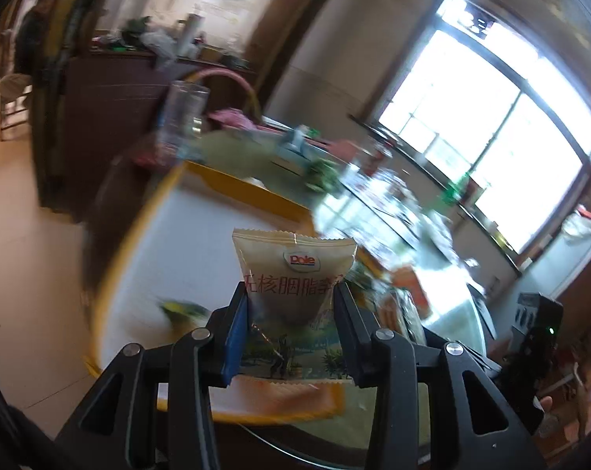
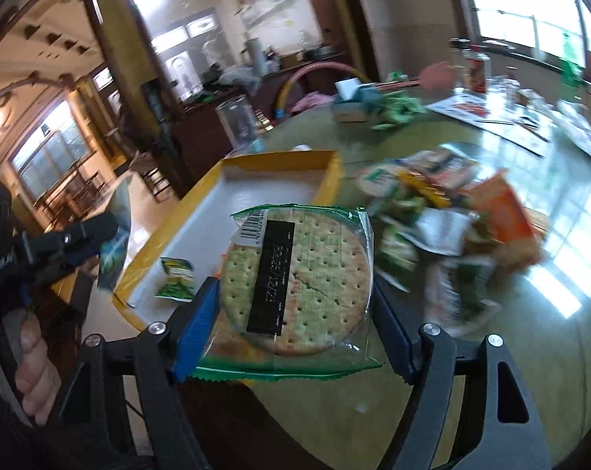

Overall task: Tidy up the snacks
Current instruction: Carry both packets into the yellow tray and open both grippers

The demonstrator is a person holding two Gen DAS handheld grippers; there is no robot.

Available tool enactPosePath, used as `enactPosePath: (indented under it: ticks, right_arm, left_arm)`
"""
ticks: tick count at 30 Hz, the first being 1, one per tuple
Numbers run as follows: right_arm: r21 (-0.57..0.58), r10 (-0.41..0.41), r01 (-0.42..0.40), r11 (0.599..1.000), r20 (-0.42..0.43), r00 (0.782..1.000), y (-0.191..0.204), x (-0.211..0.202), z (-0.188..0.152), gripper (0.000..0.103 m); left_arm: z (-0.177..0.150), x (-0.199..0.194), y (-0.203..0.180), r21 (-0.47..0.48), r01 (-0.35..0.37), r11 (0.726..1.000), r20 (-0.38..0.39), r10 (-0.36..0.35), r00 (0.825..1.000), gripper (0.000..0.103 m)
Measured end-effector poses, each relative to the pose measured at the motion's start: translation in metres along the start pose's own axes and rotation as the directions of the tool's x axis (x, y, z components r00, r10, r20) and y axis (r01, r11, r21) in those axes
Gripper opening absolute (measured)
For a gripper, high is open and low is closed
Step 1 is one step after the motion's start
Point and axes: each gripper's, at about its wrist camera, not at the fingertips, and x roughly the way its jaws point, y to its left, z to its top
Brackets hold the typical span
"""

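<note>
My left gripper (image 1: 291, 313) is shut on a pale Dole snack packet (image 1: 293, 270) and holds it above the near part of a yellow-rimmed white box (image 1: 256, 192). My right gripper (image 2: 295, 313) is shut on a round cracker pack (image 2: 299, 278) in clear green-edged wrap, over the box's near right side (image 2: 327, 172). A small green packet (image 2: 174, 278) lies inside the box; it is a blur in the left wrist view (image 1: 182, 309). The left gripper also shows in the right wrist view (image 2: 99, 231), left of the box, with its packet.
A blurred pile of loose snacks (image 2: 444, 227) lies on the glass-topped table (image 2: 530, 352) right of the box. A clear glass (image 2: 238, 121) stands behind the box. A small carton (image 2: 350, 105), green sweets, bottles and papers crowd the far side. The table edge and floor are left.
</note>
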Motion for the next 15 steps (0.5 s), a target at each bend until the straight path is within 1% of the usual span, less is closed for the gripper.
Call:
enactPosePath:
  ticks: [3,5,6,10,11,12,14,15]
  right_arm:
    - [-0.024,0.021,-0.022,0.999,-0.038,0.999,0.018,0.026,0.014,0.076]
    - [-0.036,0.03,-0.033,0.999,-0.059,0.998,0.026,0.043,0.024,0.076]
    - [-0.045,0.03,-0.034,0.998,-0.079,0.996,0.031,0.058,0.032,0.076]
    - [-0.101,0.003,-0.018,0.995,-0.147,0.989,0.046,0.104,0.049,0.076]
    - [-0.122,-0.014,-0.006,0.993,-0.162,0.987,0.049,0.115,0.053,0.076]
    - [-0.141,-0.032,0.008,0.99,-0.17,0.985,0.052,0.123,0.056,0.076]
    - [-0.18,-0.082,0.048,0.982,-0.184,0.98,0.058,0.141,0.061,0.076]
    - [-0.19,-0.091,0.054,0.98,-0.193,0.977,0.06,0.145,0.061,0.076]
  left_arm:
    - [0.016,0.016,0.024,-0.022,-0.007,1.0,-0.035,0.006,0.999,0.041]
    - [0.025,0.039,0.037,-0.031,-0.038,0.999,-0.086,0.035,0.996,0.041]
    - [0.027,0.046,0.04,-0.033,-0.047,0.998,-0.095,0.044,0.995,0.041]
    - [0.036,0.086,0.058,-0.038,-0.103,0.994,-0.168,0.095,0.981,0.042]
    - [0.037,0.095,0.061,-0.04,-0.117,0.992,-0.197,0.107,0.975,0.042]
    - [0.038,0.104,0.063,-0.036,-0.12,0.992,-0.228,0.108,0.968,0.042]
    - [0.037,0.11,0.067,-0.045,-0.12,0.992,-0.249,0.105,0.963,0.042]
    - [0.037,0.111,0.069,-0.042,-0.125,0.991,-0.257,0.11,0.96,0.042]
